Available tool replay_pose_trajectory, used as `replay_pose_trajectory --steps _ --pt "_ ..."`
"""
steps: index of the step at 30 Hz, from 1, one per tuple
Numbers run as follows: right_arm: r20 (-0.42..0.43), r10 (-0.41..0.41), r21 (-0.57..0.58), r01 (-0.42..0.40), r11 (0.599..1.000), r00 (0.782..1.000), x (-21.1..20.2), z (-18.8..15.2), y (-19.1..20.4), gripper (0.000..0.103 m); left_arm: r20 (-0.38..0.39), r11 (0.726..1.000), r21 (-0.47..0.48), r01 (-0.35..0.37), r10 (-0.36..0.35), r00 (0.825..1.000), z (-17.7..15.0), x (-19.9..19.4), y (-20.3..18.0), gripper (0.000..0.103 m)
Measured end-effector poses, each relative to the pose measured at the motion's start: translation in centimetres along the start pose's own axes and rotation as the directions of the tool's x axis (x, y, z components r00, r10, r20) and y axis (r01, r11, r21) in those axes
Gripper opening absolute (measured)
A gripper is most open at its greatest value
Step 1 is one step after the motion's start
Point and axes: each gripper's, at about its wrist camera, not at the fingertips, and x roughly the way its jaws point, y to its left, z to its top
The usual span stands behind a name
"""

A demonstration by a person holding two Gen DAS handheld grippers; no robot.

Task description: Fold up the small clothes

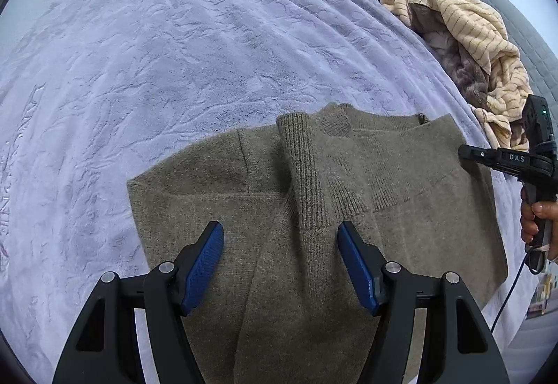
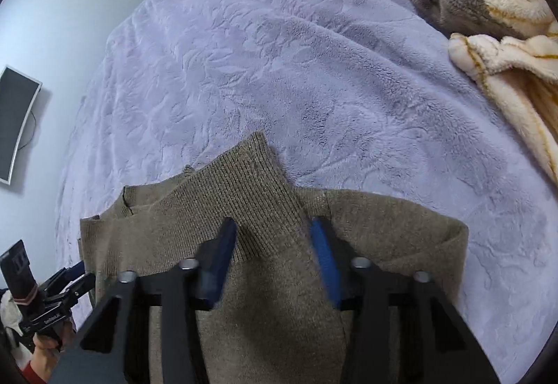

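Observation:
An olive-brown knit sweater (image 1: pixel 314 209) lies flat on the lavender bedspread (image 1: pixel 174 53), both sleeves folded in over the body. My left gripper (image 1: pixel 280 234) is open just above the sweater, its blue pads either side of a ribbed sleeve cuff (image 1: pixel 307 175). My right gripper (image 2: pixel 273 230) is open above the other ribbed cuff (image 2: pixel 251 182), nothing between its pads. The sweater (image 2: pixel 279 297) fills the lower right wrist view. The right gripper also shows at the sweater's right edge in the left wrist view (image 1: pixel 467 152). The left gripper shows at the lower left of the right wrist view (image 2: pixel 76 276).
A heap of peach striped and brown fleece clothes (image 1: pixel 470 46) lies at the bed's right side, also in the right wrist view (image 2: pixel 488 0). A wall-mounted screen (image 2: pixel 15 122) hangs on the left wall. A grey headboard (image 1: pixel 523 35) borders the bed.

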Motion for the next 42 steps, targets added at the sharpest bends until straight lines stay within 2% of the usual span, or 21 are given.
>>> replay_pose_trajectory --steps 2,4,7,10,15,19,23,26,27,28,29,31,34,36,37,39,41,42 --pt "0.029 -0.006 -0.062 0.008 0.998 1.000 -1.0 -0.3 0.8 0.010 0.007 1.000 -0.005 -0.006 0.006 1.000 0.0 -0.3 0.2 0.068" --pt "0.066 -0.045 -0.098 0.051 0.994 0.997 -2.2 -0.7 0.9 0.010 0.013 1.000 -0.006 -0.013 0.013 1.000 0.0 -0.3 0.3 0.068" --pt "0.057 -0.115 -0.023 0.117 0.993 0.992 -1.9 -1.0 -1.5 0.010 0.003 1.000 -0.011 -0.023 0.023 1.000 0.0 0.1 0.4 0.068" --pt "0.039 -0.115 0.018 0.115 0.993 0.993 -1.2 -1.3 -2.6 0.013 -0.003 1.000 -0.007 -0.012 0.012 1.000 0.0 0.5 0.3 0.068" --pt "0.041 -0.148 -0.032 0.150 0.988 0.988 -1.1 -1.6 -1.7 0.015 -0.024 0.998 -0.030 0.064 -0.065 0.998 1.5 1.7 -0.1 0.068" --pt "0.039 -0.135 0.001 0.135 0.991 0.990 -1.0 -1.6 -2.2 0.015 -0.012 0.993 -0.007 0.117 -0.118 0.993 3.8 2.4 -2.1 0.068" --pt "0.041 -0.142 -0.006 0.142 0.990 0.989 -0.7 -1.7 -1.9 0.015 -0.062 0.997 0.054 0.063 -0.060 0.996 5.3 4.4 -3.8 0.068" --pt "0.042 -0.135 0.000 0.135 0.991 0.990 -0.6 -1.6 -2.0 0.015 -0.104 0.998 0.018 0.060 -0.057 0.993 5.4 5.6 -2.9 0.067" --pt "0.043 -0.129 0.005 0.129 0.992 0.991 -0.7 -1.6 -2.1 0.015 -0.108 0.998 0.000 0.066 -0.066 0.992 5.4 5.7 -2.6 0.065" --pt "0.043 -0.124 0.007 0.123 0.992 0.991 -0.7 -1.6 -2.2 0.015 -0.099 0.997 -0.005 0.073 -0.073 0.992 5.3 5.6 -2.4 0.045" --pt "0.045 -0.118 0.005 0.118 0.993 0.992 -0.7 -1.6 -2.2 0.015 -0.094 0.996 0.002 0.092 -0.091 0.991 5.3 5.5 -2.4 0.015" --pt "0.050 -0.112 0.001 0.113 0.994 0.992 -0.7 -1.8 -2.4 0.015 -0.062 0.995 0.004 0.098 -0.098 0.993 5.1 4.7 -2.6 0.013" --pt "0.071 -0.116 -0.012 0.117 0.993 0.991 -1.1 -1.9 -1.9 0.013 0.064 0.998 0.028 0.058 -0.060 0.996 4.8 1.5 -2.7 0.013" --pt "0.097 -0.098 -0.025 0.101 0.995 0.990 -1.9 -1.9 -1.3 0.012 0.114 0.999 0.024 0.029 -0.031 0.993 4.7 0.1 -2.3 0.013" --pt "0.109 -0.084 -0.033 0.088 0.996 0.990 -2.3 -1.9 -0.9 0.012 0.119 1.000 0.021 -0.002 0.000 0.993 4.6 0.2 -2.0 0.013" --pt "0.121 -0.084 -0.059 0.092 0.994 0.989 -2.5 -1.5 -0.2 0.012 0.078 0.998 -0.003 -0.060 0.060 0.995 4.8 1.5 -1.1 0.013" --pt "0.106 -0.112 -0.059 0.119 0.991 0.988 -1.6 -1.2 -0.2 0.012 0.061 0.989 -0.035 -0.142 0.144 0.988 4.5 2.3 0.1 0.014" --pt "0.088 -0.131 -0.036 0.134 0.990 0.988 -1.0 -1.1 -0.7 0.012 0.057 0.990 -0.060 -0.129 0.133 0.989 4.3 2.2 0.6 0.019"
